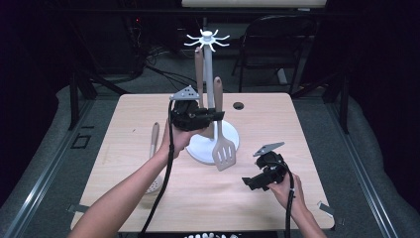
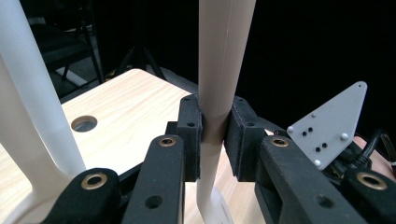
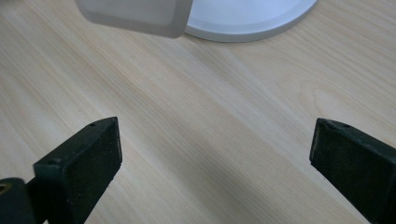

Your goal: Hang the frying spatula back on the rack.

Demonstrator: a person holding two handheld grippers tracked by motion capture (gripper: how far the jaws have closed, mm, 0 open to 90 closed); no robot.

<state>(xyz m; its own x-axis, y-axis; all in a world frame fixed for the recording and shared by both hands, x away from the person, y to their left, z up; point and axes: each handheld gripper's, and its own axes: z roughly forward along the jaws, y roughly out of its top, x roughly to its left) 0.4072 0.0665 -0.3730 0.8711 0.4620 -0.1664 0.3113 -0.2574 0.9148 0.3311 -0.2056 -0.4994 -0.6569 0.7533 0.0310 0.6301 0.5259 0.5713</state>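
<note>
Now left gripper clamps the spatula handle; right gripper gapes empty

Near the worktop's left edge, the forearm hides most of the skimmer, and the spatula's blade is cut off by the picture's top edge.

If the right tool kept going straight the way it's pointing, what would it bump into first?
Probably the bare table. The right tool is open and angled down at the wood. Beyond that spot lie the slotted spatula blade and the white stand base, but how far off is unclear.
</note>
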